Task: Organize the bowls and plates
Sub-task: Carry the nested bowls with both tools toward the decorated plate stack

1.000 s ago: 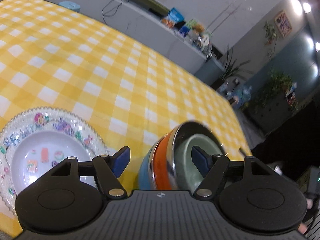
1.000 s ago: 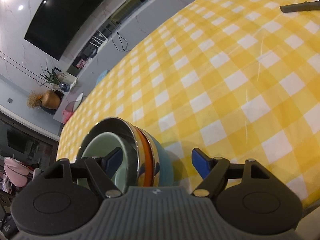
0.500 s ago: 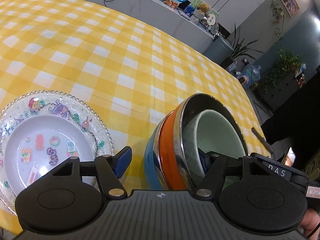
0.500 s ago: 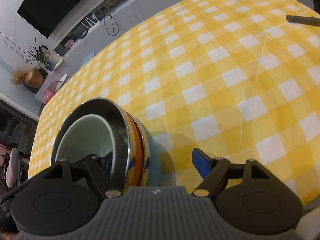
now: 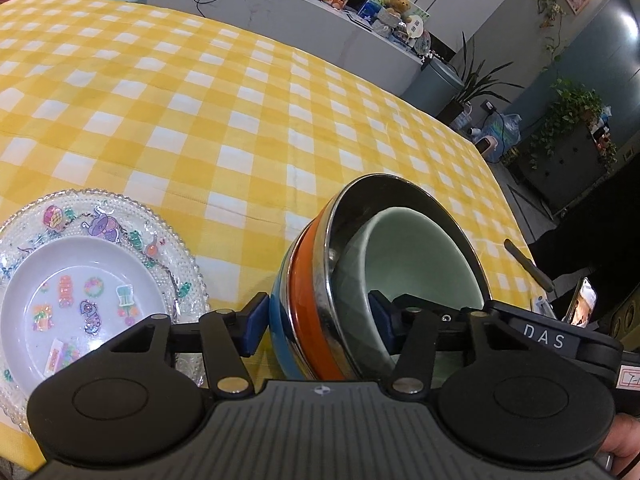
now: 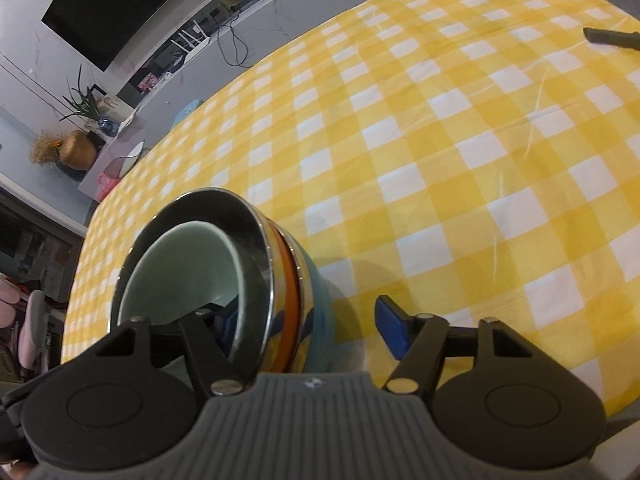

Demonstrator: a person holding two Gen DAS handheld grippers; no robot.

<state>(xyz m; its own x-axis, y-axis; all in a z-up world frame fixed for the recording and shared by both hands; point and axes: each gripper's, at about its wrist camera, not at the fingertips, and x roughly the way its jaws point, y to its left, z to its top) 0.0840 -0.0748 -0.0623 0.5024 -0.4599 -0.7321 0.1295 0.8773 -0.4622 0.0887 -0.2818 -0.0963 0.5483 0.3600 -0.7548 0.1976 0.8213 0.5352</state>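
Observation:
A nested stack of bowls (image 5: 320, 292) stands at the table's near edge: blue outermost, orange, a steel bowl, and a pale green bowl (image 5: 416, 256) innermost. My left gripper (image 5: 316, 324) is open and straddles the stack's wall, one finger outside, one inside the green bowl. My right gripper (image 6: 308, 328) is open and straddles the same stack (image 6: 292, 292) from the opposite side, left finger inside the green bowl (image 6: 188, 268). A clear beaded glass plate holding a white sticker-decorated plate (image 5: 76, 292) lies to the left of the stack.
The table carries a yellow-and-white checked cloth (image 5: 240, 112). A dark handle-like object (image 5: 528, 264) lies near the table's right edge; it also shows in the right wrist view (image 6: 612, 37). A counter with snacks and a plant stands beyond.
Both grippers have come closer to the bowl stack and lower, so each now has a finger deeper inside the green bowl. The bowls and plates have not moved.

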